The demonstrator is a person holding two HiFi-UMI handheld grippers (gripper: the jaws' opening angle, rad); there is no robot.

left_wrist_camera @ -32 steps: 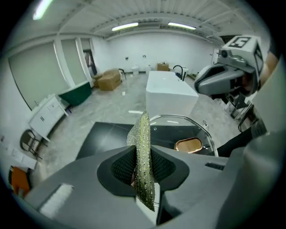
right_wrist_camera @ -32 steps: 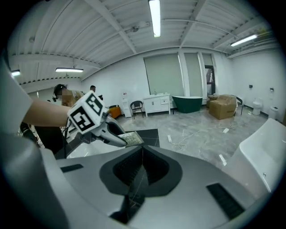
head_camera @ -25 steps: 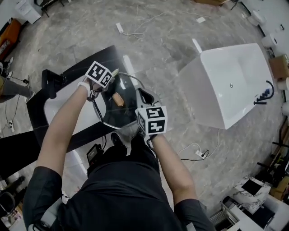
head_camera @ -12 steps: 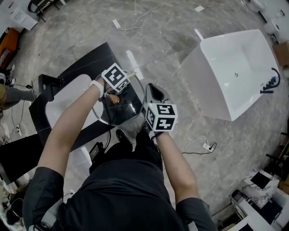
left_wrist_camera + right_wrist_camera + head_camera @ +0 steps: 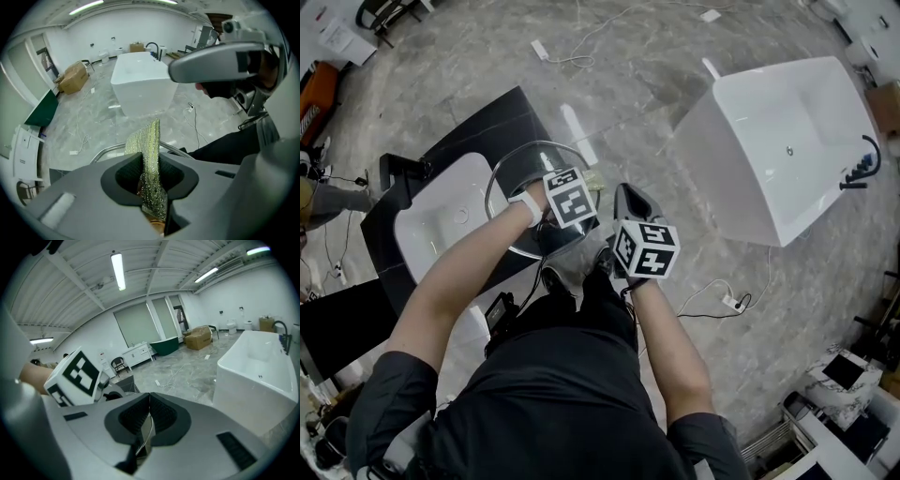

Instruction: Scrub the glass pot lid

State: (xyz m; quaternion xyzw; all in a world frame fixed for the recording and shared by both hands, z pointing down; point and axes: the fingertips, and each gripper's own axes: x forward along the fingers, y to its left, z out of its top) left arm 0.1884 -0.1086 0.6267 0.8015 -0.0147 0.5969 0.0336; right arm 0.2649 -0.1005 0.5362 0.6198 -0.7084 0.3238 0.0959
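The glass pot lid [image 5: 518,175], round with a metal rim, is held tilted above the black counter. My right gripper [image 5: 624,203] is shut on the lid's rim at its right edge; in the right gripper view the rim [image 5: 146,436] runs between the closed jaws. My left gripper [image 5: 586,184] is shut on a yellow-green scrub cloth [image 5: 149,157], pressed at the lid's right part close to the right gripper. The cloth's tip [image 5: 594,177] sticks out past the marker cube. The lid's rim [image 5: 106,153] curves just behind the left jaws.
A black counter [image 5: 502,117] with a white basin [image 5: 441,220] lies under the lid. A white bathtub [image 5: 778,141] stands to the right. Cables and a power strip [image 5: 729,304] lie on the marble floor.
My left gripper has swept with the cloth from the lid's far left side across to its right near side. The right gripper kept its hold on the rim and shifted slightly right.
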